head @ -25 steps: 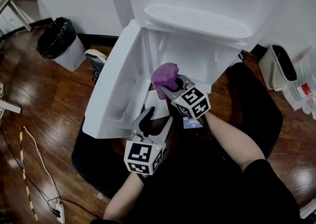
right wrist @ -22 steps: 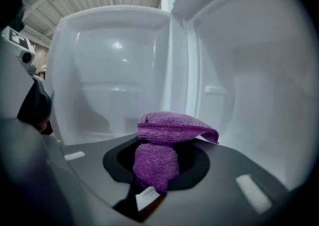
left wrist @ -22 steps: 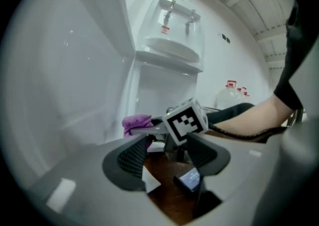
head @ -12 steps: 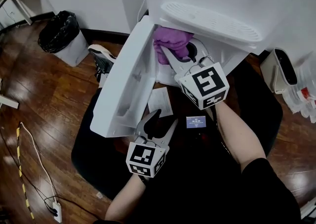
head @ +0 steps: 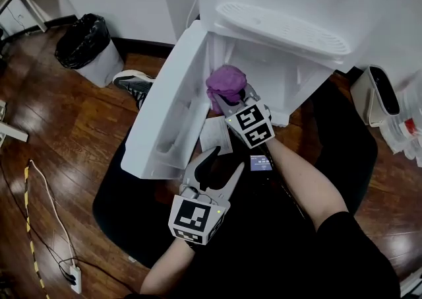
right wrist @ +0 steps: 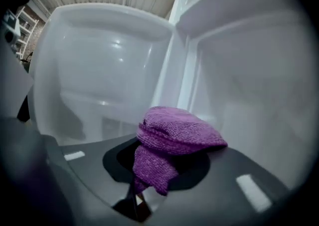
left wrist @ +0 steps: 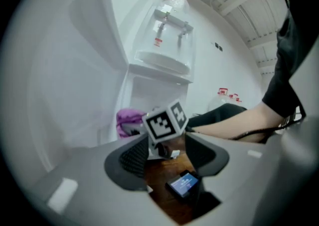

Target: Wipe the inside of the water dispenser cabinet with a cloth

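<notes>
My right gripper (head: 232,101) pinches purple cloth (head: 224,82), wad bulging past jaw tips toward cabinet (head: 283,80), tail hanging down; left gripper (head: 226,158) spread, empty

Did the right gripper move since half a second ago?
Yes. The right gripper, shut on the purple cloth, has drawn back down the picture, away from the drip tray.

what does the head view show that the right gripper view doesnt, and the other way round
Head view only: the black bin, a shoe, the open, empty left gripper and a small screen. Right gripper view only: the right gripper jaws pinching the purple cloth up close. Both: that cloth, the open white door and the cabinet interior.
</notes>
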